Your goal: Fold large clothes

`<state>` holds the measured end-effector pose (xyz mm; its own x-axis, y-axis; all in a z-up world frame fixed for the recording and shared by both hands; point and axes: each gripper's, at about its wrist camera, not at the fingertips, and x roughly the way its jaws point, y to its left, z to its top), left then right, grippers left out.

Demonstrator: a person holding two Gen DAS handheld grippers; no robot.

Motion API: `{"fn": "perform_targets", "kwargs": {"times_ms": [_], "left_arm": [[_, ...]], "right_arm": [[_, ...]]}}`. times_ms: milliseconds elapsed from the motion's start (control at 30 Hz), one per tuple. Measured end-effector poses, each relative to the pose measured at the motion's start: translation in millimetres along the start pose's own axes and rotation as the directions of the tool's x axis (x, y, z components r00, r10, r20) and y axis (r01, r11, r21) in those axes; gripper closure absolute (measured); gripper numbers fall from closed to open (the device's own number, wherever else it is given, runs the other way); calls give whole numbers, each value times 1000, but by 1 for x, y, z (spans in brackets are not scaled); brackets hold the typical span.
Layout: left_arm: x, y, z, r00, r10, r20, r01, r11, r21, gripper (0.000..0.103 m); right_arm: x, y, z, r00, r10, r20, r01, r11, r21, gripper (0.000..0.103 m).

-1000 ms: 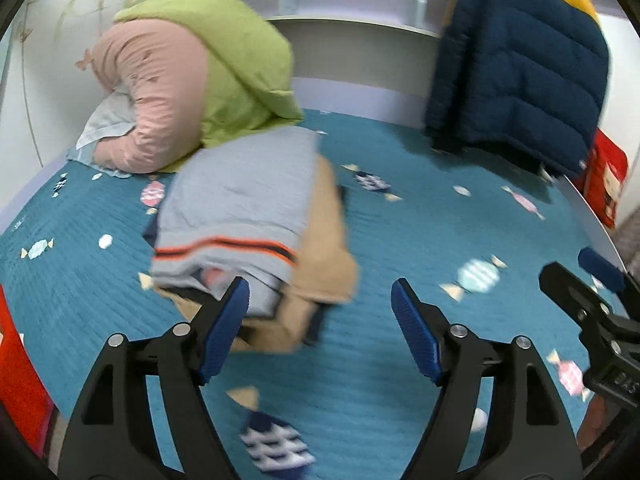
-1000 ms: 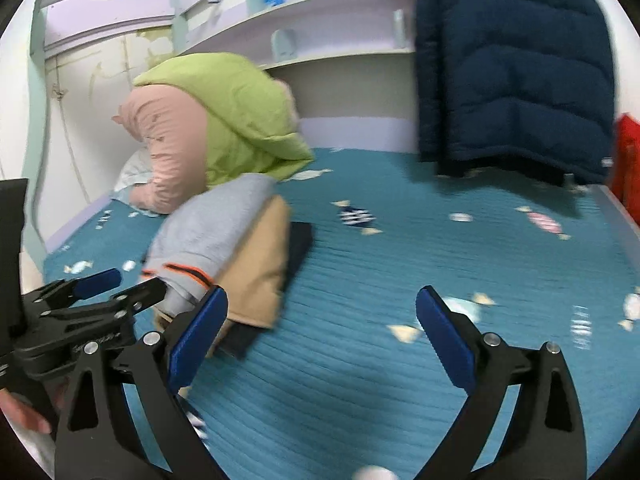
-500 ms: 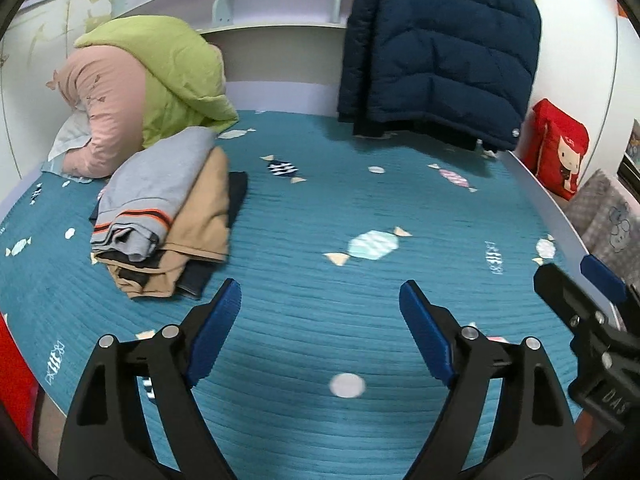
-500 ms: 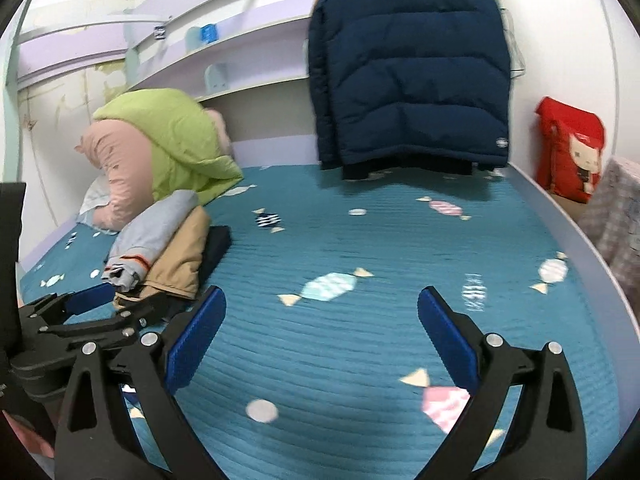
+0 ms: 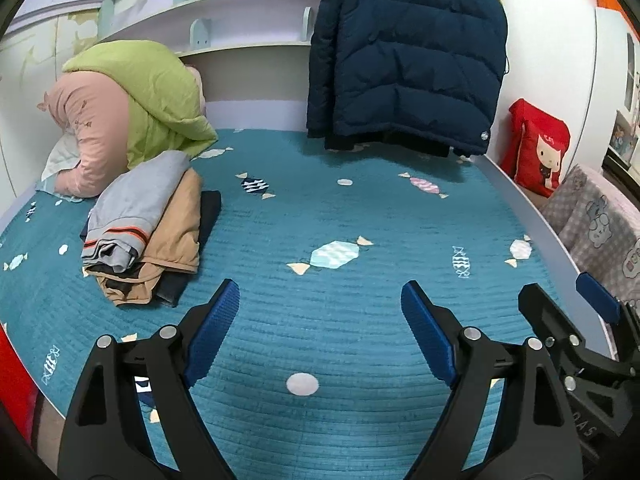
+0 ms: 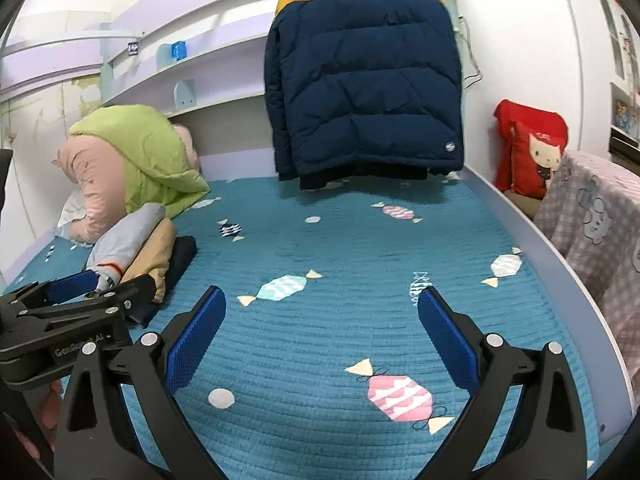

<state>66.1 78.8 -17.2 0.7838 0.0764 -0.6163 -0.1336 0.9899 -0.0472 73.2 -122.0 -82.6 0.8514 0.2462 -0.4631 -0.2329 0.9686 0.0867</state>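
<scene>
A teal bedspread (image 5: pixel 320 320) printed with candy shapes fills most of both views, from the bottom edge up to the pale wall at the back. Above it, in the upper centre of each frame, a large navy puffer jacket (image 5: pixel 404 68) with a yellow top hangs from the shelf edge, its hem reaching just down to the far end of the bed. In the upper left a bulky heap of green and pink bedding (image 5: pixel 132 112) sits against the wall.

Just in front of that heap, at the left of the frame, lies the stack of folded clothes (image 5: pixel 148 228): a grey piece with an orange stripe on top, a tan one under it, and dark garments at the bottom, all resting on the bedspread. At the right edge of the frame a red cushion (image 5: pixel 538 148) stands beyond the bed's white rim, with a checked pink-grey blanket (image 6: pixel 592 232) draped nearer the camera.

The left gripper (image 5: pixel 320 312) hovers over bare bedspread in the lower centre of its view, its blue-padded jaws spread wide and having just been opening further, with nothing between them. The right gripper (image 6: pixel 322 320) is likewise spread wide and empty over the bedspread. Each shows at the edge of the other's view, side by side, both well apart from the folded stack and from the jacket.
</scene>
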Motion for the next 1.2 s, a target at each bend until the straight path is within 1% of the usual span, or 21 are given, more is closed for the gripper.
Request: {"fn": "perform_targets", "kwargs": {"times_ms": [100,233,400,467,567,667,767,1033,1200], "left_arm": [[-5,-5,-1,1000,-5,9,5,1000,6,17],[-7,-6,-4,1000,-10,6,10,1000,-3,16],[-11,-5,-13,1000,-7,-2,7,999,-45,16],[-13,-6,-15,1000,18,4,-17,999,-37,14],[-16,-3,-19,999,49,9,-49,998,-37,14],[-16,2,-23,997,73,-9,-73,996,-46,13],[-16,6,-27,995,94,-27,-95,994,-58,13],[-18,19,-32,991,127,-44,-131,987,-97,13],[-15,23,-35,988,136,-69,-144,983,-119,13]], "right_arm": [[-7,-1,-3,1000,-23,19,23,1000,-1,10],[-11,-3,-7,999,-27,28,27,1000,4,9],[-11,-5,-16,1000,-1,13,1,999,42,9],[-11,-6,-19,1000,8,5,-9,999,53,9],[-9,-4,-20,999,36,-2,-36,998,53,9],[-6,-1,-20,998,68,-14,-68,996,56,9],[-3,4,-21,996,82,-33,-80,995,53,9],[0,17,-21,993,112,-45,-111,994,22,9],[-2,23,-22,993,109,-42,-109,994,-6,9]]}}
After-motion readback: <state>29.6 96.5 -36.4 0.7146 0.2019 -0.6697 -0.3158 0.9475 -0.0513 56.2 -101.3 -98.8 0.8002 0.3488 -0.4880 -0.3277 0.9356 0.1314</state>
